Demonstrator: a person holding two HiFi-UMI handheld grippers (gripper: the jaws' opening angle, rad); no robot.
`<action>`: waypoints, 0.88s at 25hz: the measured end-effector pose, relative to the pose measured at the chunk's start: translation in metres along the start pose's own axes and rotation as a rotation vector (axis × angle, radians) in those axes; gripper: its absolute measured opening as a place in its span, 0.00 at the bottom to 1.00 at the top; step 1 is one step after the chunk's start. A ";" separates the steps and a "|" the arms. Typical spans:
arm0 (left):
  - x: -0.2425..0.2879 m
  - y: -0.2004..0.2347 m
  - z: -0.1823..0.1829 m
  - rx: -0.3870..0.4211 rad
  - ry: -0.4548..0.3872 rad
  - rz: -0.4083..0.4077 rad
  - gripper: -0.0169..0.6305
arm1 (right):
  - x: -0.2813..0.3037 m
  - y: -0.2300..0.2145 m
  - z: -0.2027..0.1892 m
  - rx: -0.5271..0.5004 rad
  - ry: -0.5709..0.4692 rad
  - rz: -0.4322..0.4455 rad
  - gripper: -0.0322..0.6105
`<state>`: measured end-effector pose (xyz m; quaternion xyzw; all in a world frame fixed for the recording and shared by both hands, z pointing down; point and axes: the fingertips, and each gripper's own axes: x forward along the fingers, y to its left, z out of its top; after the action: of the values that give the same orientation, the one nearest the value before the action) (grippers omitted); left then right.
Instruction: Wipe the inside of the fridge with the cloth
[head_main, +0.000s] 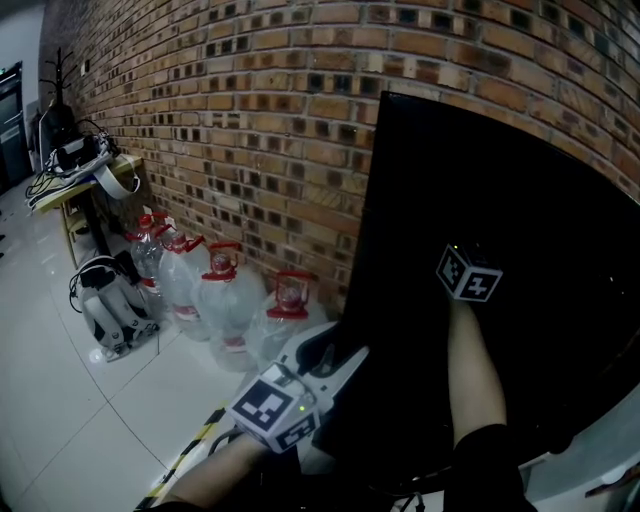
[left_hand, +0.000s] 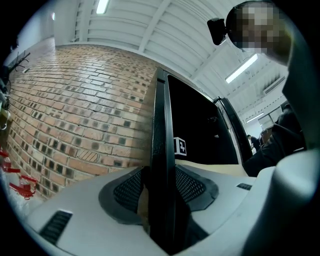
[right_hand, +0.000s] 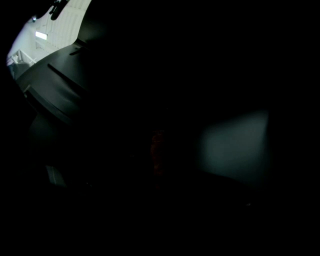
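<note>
**Head view.** A black fridge door fills the right of the frame, set against a brick wall. Water jugs stand on the floor at lower left. At lower centre the left tongs bite the door's near edge. Of the right tongs, centre right, only the marker cube catches light, with the forearm reaching into the dark.

**Left gripper view.** The tongs are clenched on the door edge, one pad on each side. The edge runs up mid-frame.

**Right gripper view.** Nearly black, so I cannot tell the tongs' state. A faint reddish smear at centre may be the cloth, but I can't confirm it, and no other view shows it.

**Judgement.** The wiping looks to be under way inside. To do it well, brace the door wide and steady. Press the cloth flat and overlap the passes in a set pattern, since the light is poor. Finish in the corners.
</note>
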<state>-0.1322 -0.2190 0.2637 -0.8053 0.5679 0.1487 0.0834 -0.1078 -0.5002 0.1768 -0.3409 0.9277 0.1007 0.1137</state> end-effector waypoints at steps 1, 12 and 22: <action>0.000 0.000 0.000 -0.001 -0.001 0.003 0.34 | 0.003 -0.001 -0.001 -0.004 0.004 -0.001 0.16; -0.001 0.000 0.000 0.009 -0.003 0.005 0.34 | -0.016 -0.004 0.003 -0.031 0.013 -0.054 0.16; -0.009 -0.007 0.005 0.065 -0.023 0.012 0.34 | -0.124 0.055 0.034 0.072 -0.118 0.109 0.16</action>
<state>-0.1293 -0.2072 0.2623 -0.7968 0.5764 0.1400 0.1150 -0.0470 -0.3746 0.1852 -0.2791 0.9397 0.0931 0.1746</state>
